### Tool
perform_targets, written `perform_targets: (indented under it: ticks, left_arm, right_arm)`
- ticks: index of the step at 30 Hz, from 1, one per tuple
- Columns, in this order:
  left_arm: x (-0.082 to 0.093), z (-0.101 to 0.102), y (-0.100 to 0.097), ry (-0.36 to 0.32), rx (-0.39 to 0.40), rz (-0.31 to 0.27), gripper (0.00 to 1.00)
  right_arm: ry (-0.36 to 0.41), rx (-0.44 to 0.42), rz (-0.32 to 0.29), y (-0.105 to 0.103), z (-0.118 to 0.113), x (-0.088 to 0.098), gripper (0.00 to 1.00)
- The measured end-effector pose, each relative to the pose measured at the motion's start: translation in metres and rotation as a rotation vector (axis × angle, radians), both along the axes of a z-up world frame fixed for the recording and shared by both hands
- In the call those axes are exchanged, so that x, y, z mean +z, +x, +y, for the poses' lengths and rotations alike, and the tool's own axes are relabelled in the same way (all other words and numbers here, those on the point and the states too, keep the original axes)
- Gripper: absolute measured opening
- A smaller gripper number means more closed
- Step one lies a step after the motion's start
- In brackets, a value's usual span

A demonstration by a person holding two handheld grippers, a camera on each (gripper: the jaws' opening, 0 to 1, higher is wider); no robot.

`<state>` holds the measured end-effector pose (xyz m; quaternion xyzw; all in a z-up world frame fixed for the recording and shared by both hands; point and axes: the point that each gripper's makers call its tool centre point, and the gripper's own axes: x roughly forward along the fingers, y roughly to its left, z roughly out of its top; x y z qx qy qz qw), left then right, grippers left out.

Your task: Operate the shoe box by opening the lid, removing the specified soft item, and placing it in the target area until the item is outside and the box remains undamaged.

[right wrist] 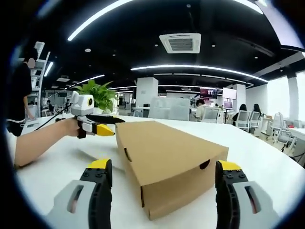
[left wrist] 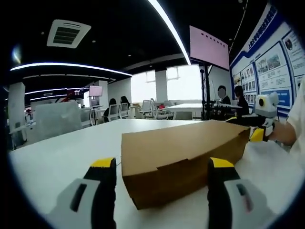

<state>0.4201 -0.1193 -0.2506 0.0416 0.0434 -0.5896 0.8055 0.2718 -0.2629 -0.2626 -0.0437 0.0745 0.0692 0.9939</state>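
Observation:
A brown cardboard shoe box [left wrist: 181,155] lies on the white table with its lid down. My left gripper [left wrist: 162,166] is open just in front of the box's near end, one yellow-tipped jaw on each side. The right gripper [left wrist: 263,125] shows at the box's far right end, held by a hand. In the right gripper view the shoe box [right wrist: 167,160] lies with a corner towards me, round holes in its side walls. My right gripper [right wrist: 163,168] stands open, straddling the box's near end. The left gripper [right wrist: 97,125] is at the far left corner, held by a hand, jaws apart.
The white table [left wrist: 62,152] stretches wide to the left of the box. A potted plant [right wrist: 99,95] stands behind the left gripper. A screen on a stand [left wrist: 208,47], office chairs and several people are in the background.

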Motion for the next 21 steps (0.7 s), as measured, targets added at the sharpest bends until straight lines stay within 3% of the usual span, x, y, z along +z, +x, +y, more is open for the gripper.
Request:
perform_targets:
  ticks: [4,10,15,21]
  left_arm:
    - [-0.005,-0.006,-0.002,0.03,-0.011,-0.023,0.82]
    - [-0.005,-0.005,0.0,0.003,-0.007,-0.005,0.81]
    - [-0.005,-0.005,0.0,0.004,-0.009,-0.009,0.81]
    - [-0.006,-0.006,0.002,0.001,-0.004,-0.012,0.79]
  right_arm:
    - [-0.003,-0.021,-0.012,0.0,-0.004,0.002,0.93]
    - [0.042,-0.039,0.033,0.006,-0.002,-0.009,0.92]
    - [-0.004,-0.059,0.051,0.011,-0.004,-0.013,0.93]
    - [-0.002,-0.086,0.046,0.012,-0.009,-0.012,0.9]
